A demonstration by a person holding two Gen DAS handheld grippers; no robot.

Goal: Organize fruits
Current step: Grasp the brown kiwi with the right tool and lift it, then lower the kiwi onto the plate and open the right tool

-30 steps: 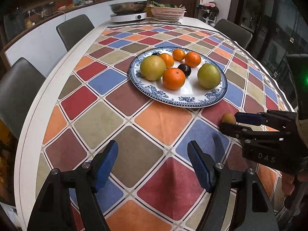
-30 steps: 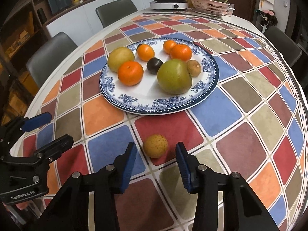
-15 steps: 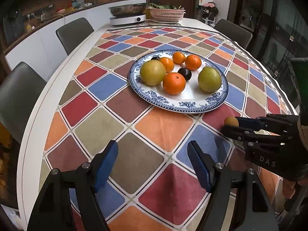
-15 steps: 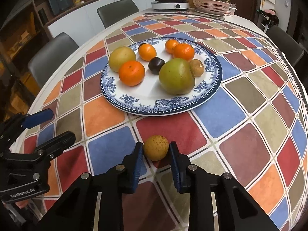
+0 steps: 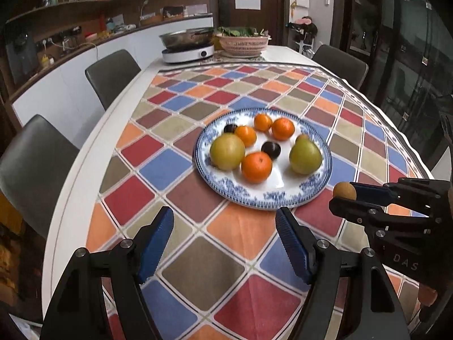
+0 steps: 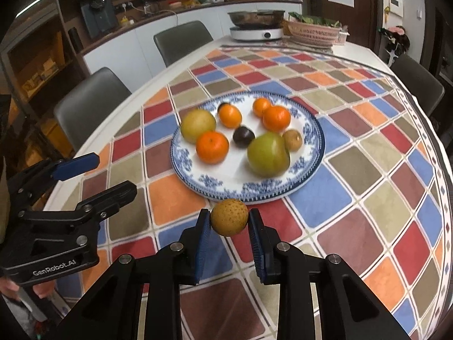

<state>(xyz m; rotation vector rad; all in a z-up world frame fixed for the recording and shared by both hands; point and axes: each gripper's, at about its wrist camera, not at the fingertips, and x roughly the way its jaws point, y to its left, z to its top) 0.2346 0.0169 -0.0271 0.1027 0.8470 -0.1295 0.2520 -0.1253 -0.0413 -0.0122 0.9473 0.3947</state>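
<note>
Right gripper (image 6: 228, 228): jaws closed on a small brown fruit (image 6: 229, 217), both pads touching its sides, held clear of the cloth (image 6: 354, 187) just short of the plate's (image 6: 249, 191) near rim. Left gripper (image 5: 223, 245): jaws wide open, holding and touching nothing, poised above the cloth near the plate, which carries oranges, pears and dark plums.
</note>
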